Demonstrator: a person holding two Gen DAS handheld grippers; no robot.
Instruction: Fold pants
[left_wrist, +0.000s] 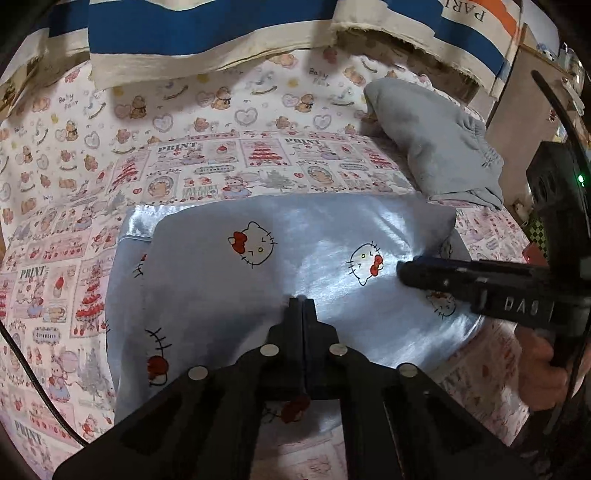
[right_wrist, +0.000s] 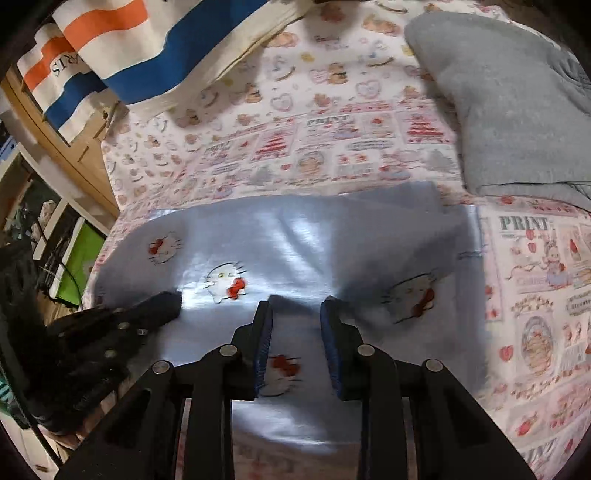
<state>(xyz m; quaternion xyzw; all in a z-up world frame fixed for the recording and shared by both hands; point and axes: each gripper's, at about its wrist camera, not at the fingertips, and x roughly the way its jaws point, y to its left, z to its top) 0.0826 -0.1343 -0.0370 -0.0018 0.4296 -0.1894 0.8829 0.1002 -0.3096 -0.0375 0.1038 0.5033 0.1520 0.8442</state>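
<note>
Lying folded on the printed bedsheet (left_wrist: 55, 206), the satin cat-print pants (left_wrist: 221, 280) could be dragged askew, since the left gripper (left_wrist: 302, 301) is pressed together and the right gripper (right_wrist: 297, 306) is spread above them.

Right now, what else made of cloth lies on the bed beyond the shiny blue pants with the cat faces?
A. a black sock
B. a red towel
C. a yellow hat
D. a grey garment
D: a grey garment lies bunched on the patterned bedsheet, past the far right corner of the blue pants.
</note>
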